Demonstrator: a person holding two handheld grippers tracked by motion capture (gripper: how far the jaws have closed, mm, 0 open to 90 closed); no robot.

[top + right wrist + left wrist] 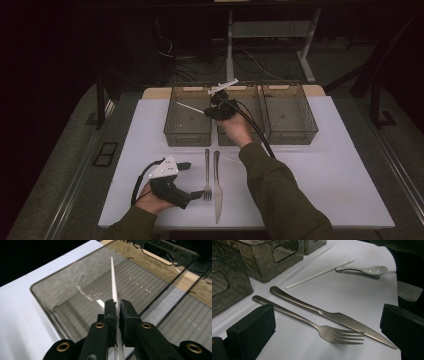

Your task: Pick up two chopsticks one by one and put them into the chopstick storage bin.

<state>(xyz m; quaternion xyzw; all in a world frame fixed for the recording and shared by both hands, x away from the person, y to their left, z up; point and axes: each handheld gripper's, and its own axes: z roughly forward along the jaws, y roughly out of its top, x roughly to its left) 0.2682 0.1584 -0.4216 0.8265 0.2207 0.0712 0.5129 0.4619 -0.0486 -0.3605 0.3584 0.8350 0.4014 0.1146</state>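
Observation:
My right gripper point(210, 111) hangs over the left one of three clear grey bins point(187, 134) at the back of the table. In the right gripper view it point(117, 307) is shut on a white chopstick point(113, 277), which points out over that bin's ribbed floor point(82, 312). In the high view the chopstick point(190, 107) sticks out to the left. My left gripper point(192, 179) rests open near the front edge, beside a steel fork point(207, 176) and knife point(217, 187). Its view shows the fork point(307, 321) and knife point(312, 307) between its wide-apart jaws.
A second white chopstick point(319, 273) and a white ceramic spoon point(372, 270) lie on the white mat point(325, 170) to the right of the cutlery. The middle bin point(250, 102) and right bin point(290, 135) stand beside the left one. A person's sleeve point(275, 190) crosses the mat.

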